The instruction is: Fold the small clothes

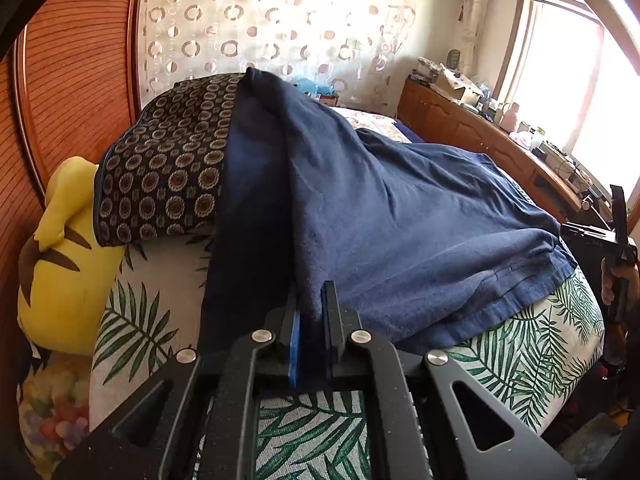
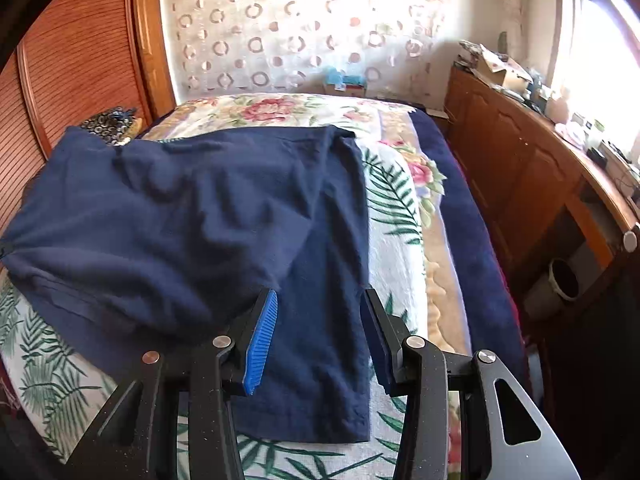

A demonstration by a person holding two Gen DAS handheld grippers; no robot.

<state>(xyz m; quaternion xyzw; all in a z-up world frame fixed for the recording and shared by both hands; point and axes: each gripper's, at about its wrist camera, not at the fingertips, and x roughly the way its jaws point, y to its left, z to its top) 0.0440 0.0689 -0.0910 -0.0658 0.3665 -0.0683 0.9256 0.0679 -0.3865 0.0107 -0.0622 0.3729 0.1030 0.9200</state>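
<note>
Navy garment point(image 2: 180, 216) lies spread on the leaf-print bed cover point(image 2: 396, 200), folded flap at 9 o'clock. Left gripper point(image 1: 314, 300) clenched on garment's edge; right gripper point(image 2: 318, 300) fingers spread apart over the cloth, gripping nothing. Yellow plush point(image 1: 60, 248) at 9 o'clock of bed

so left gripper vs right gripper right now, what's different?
Left gripper is shut, pinching the navy garment; right gripper is open, the garment between its pads unpinched. Cloth rises tented from the left, lies flat under the right. Both point down over the leaf-print bedcover.
</note>
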